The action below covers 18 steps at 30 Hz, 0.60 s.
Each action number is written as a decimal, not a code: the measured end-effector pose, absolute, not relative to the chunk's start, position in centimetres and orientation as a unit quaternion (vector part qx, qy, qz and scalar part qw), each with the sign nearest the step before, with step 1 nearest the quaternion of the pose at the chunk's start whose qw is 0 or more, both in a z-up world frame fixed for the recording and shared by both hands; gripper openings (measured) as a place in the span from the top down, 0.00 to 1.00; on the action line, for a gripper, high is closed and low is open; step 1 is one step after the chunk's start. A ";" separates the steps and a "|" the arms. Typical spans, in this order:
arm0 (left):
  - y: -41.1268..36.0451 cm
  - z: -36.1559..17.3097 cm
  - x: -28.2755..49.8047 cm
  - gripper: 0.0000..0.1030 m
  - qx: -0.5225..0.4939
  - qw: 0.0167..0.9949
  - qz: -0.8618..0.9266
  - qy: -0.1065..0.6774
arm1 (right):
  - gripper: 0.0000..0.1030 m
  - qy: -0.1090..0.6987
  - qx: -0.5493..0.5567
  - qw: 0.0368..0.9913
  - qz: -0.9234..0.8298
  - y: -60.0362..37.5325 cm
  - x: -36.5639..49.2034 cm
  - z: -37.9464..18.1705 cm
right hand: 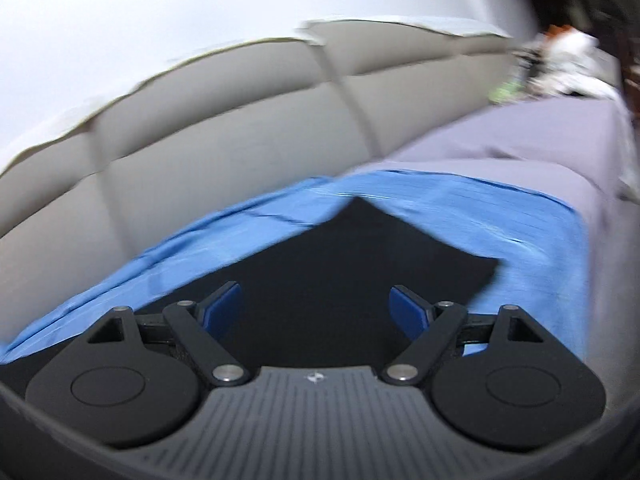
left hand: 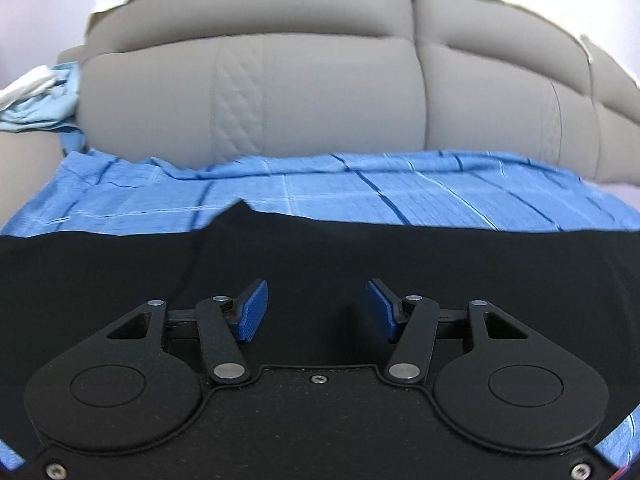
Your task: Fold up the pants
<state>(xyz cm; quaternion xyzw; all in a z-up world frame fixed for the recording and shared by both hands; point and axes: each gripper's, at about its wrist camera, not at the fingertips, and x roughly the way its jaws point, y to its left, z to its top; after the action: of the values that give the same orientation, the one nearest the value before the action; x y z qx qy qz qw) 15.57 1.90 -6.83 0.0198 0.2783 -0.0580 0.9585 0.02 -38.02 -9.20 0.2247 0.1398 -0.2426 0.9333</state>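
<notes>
pants: we see black pants (left hand: 320,248) spread flat on a blue checked sheet (left hand: 360,192), under and ahead of both grippers; one corner (right hand: 358,204) points away from our right one.
left gripper (left hand: 317,308): spread wide, holding nothing.
right gripper (right hand: 318,310): spread wide, holding nothing.
beyond: a beige padded headboard (left hand: 280,92).
</notes>
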 end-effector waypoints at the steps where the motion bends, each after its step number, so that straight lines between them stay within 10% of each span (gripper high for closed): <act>1: 1.4 -7.0 15.8 0.48 0.025 0.957 -0.055 0.282 | 0.13 0.140 0.234 0.929 -0.251 -38.9 -0.4 -9.7; 18: 0.0 -7.9 17.4 0.45 0.043 0.944 -0.023 0.327 | 0.08 0.190 0.233 0.921 -0.247 -45.3 3.9 -12.6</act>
<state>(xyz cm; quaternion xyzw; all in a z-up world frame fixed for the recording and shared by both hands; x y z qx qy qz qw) 17.37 -0.05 -7.95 0.0426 0.3270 -0.0234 0.9438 3.90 -45.30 -12.61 0.2326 0.1896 -0.2472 0.9213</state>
